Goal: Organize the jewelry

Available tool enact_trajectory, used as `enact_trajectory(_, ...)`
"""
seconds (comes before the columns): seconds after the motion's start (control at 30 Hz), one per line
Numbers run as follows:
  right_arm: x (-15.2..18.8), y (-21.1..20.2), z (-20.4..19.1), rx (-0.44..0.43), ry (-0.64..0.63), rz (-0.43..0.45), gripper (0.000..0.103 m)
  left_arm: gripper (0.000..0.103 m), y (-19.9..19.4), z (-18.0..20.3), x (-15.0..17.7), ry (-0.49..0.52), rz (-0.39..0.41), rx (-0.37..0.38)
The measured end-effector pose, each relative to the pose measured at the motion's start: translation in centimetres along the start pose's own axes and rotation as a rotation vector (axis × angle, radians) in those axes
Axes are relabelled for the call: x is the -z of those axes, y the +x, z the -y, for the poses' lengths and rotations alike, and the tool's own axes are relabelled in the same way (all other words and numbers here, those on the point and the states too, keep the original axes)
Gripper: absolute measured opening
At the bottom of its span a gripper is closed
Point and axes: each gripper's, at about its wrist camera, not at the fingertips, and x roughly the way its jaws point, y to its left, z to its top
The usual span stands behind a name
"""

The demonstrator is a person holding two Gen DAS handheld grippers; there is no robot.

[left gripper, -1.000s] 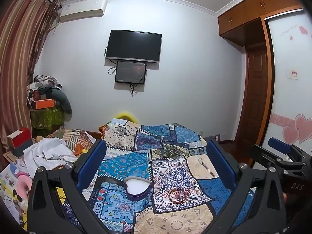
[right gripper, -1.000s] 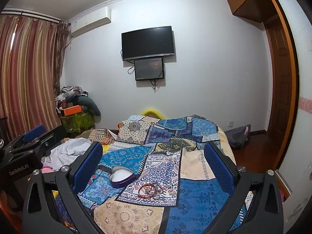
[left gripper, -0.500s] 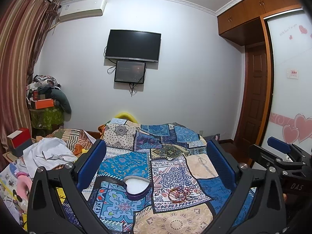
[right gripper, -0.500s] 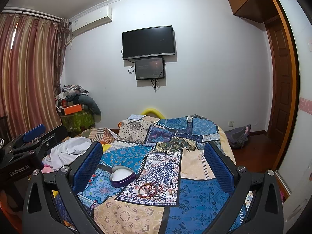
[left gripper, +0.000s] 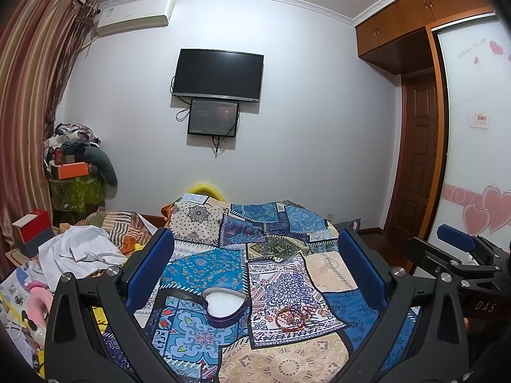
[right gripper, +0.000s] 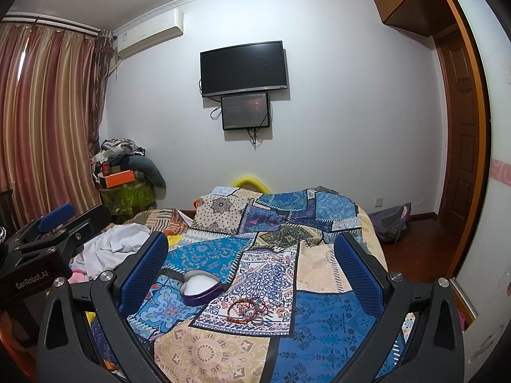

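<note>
A purple heart-shaped box (left gripper: pixel 224 305) with a white lining lies open on the patchwork bedspread (left gripper: pixel 287 274); it also shows in the right wrist view (right gripper: pixel 200 287). A small heap of bracelets and rings (left gripper: pixel 294 316) lies just right of it, also seen in the right wrist view (right gripper: pixel 252 311). My left gripper (left gripper: pixel 255 268) is open and empty, held above the bed short of the box. My right gripper (right gripper: pixel 250 263) is open and empty, also above the bed. Each gripper shows at the edge of the other's view.
White clothes (left gripper: pixel 80 255) and toys pile up at the bed's left. A red box (left gripper: pixel 33 233) and a stacked heap (left gripper: pixel 75 172) stand by the curtain. A TV (left gripper: pixel 218 75) hangs on the far wall. A wardrobe and door (left gripper: pixel 418 172) are right.
Both grippers have shifted only slightly; the views are almost the same. Nothing was taken hold of or moved on the bed.
</note>
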Motion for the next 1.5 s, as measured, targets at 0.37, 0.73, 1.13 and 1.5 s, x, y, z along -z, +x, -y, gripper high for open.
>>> enact_trajectory(0.37,0.2,0.1,-0.1,-0.001,0.003,-0.003,0.103,0.103,0.1,0.2,0.1,-0.001,-0.002,0.0)
enact_trajectory(0.73,0.3,0.1,-0.1,-0.005,0.005,-0.007,0.103,0.103,0.2,0.2,0.2,-0.003,-0.007,0.001)
enact_trajectory(1.13,0.4,0.4,0.1,-0.008,0.004,-0.019,0.103,0.103,0.9,-0.3,0.3,-0.015,-0.025,-0.003)
enact_trajectory(1.5,1.8,2.8,1.8,0.009,0.023,-0.093,0.103,0.103,4.3,-0.4,1.4,-0.027,-0.117,0.022)
